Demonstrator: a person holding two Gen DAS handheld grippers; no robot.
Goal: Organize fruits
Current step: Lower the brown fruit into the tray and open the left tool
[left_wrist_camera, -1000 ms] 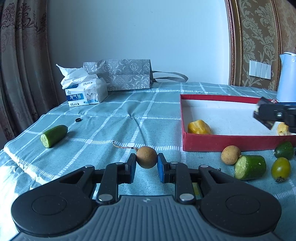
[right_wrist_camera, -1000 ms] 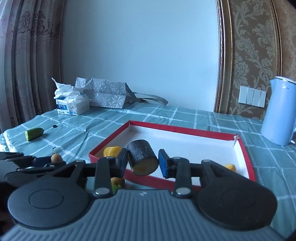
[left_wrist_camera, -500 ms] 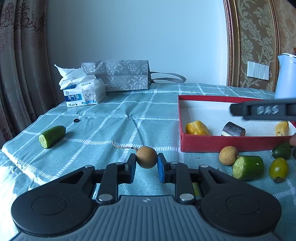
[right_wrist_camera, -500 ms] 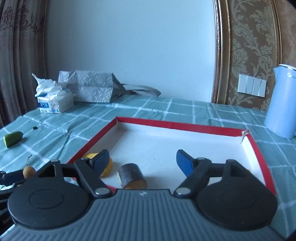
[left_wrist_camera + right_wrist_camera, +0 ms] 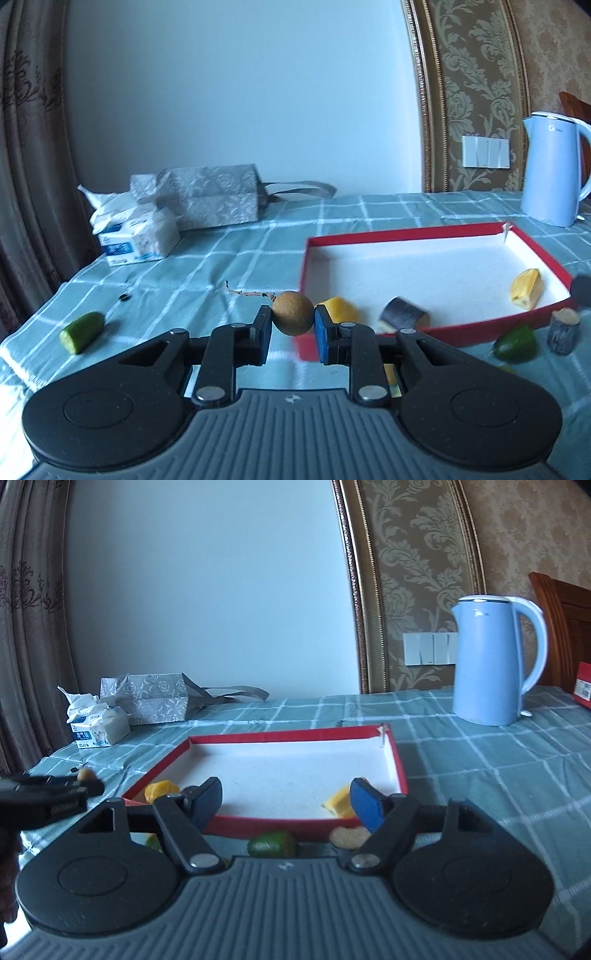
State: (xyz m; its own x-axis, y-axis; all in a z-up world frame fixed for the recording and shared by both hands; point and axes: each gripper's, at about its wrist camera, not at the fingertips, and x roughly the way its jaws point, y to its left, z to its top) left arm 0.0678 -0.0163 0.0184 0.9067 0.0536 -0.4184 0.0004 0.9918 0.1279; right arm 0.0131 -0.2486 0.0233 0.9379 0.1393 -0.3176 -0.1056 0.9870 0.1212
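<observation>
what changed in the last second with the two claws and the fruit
The right claw let go of the dark-skinned piece, now lying in the red box; its jaws have just opened and are empty. The left claw, shut on the round brown fruit, lifted it toward the box. Other fruit stayed put.

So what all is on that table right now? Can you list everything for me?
tray: 1, red with white floor, centre of table
yellow pieces: 2, inside tray
dark chunk: 1, inside tray, near front wall
round brown fruit: 1, clamped in left gripper
cucumber piece: 1, green, far left on cloth
green fruit: 1, in front of tray
stump piece: 1, grey, beside green fruit
kettle: 1, blue, behind tray
tissue pack: 1, white, back left
bag: 1, grey, back left
left hand-held gripper: shut on fruit
right hand-held gripper: open, empty
</observation>
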